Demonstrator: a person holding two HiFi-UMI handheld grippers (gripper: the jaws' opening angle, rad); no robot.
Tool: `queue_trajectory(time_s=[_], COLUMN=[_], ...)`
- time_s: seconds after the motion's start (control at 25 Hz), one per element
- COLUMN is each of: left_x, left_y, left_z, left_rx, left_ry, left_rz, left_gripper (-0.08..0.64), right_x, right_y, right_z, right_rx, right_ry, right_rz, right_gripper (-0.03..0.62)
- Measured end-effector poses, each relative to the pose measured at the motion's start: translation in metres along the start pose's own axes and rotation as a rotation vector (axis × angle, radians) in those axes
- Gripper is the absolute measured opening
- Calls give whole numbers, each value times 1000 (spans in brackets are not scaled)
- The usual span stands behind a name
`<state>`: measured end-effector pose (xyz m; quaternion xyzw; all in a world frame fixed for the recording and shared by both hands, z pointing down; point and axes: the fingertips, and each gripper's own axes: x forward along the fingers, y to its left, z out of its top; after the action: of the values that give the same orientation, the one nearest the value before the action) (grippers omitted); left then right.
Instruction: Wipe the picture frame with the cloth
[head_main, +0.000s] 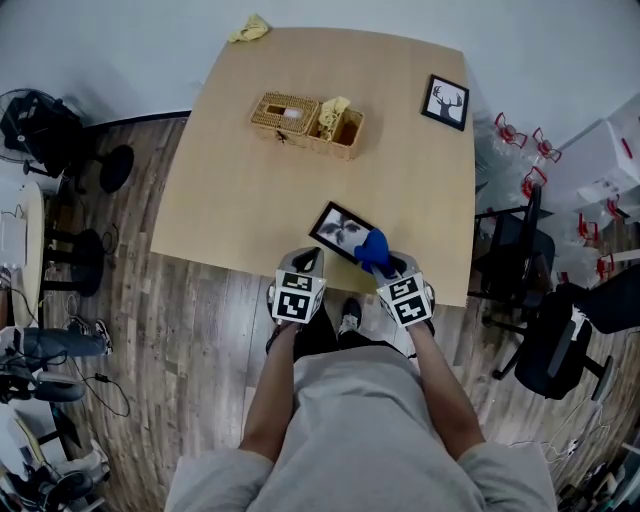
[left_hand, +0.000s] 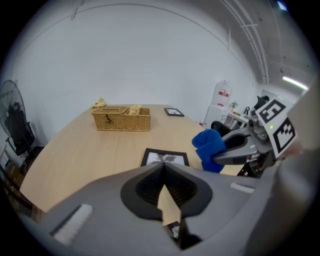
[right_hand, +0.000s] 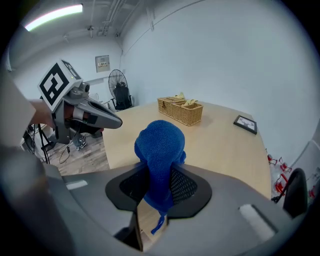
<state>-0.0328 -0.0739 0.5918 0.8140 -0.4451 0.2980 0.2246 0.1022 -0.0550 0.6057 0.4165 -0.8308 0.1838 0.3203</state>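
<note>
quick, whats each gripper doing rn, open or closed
Left gripper: closed, nothing between its jaws.
Right gripper: closed on the blue cloth.

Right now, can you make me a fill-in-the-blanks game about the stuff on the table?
The right claw grips a ____ cloth.
The table holds ____ picture frames: the near frame and the far frame.
The basket in the middle is made of ____.
Missing words: blue; two; wicker.
</note>
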Motion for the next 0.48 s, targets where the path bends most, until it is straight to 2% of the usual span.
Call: queue_trajectory(time_s=[0.48], left_x=[-17], left_y=[0], left_z=[-2], left_rx=[-47], left_ry=[-57], left_rz=[-9], left_gripper=[52], right_x=[-15], right_y=[0], right_z=[11], right_rx=[56], right_ry=[-64], right_rz=[-3], right_gripper=[92])
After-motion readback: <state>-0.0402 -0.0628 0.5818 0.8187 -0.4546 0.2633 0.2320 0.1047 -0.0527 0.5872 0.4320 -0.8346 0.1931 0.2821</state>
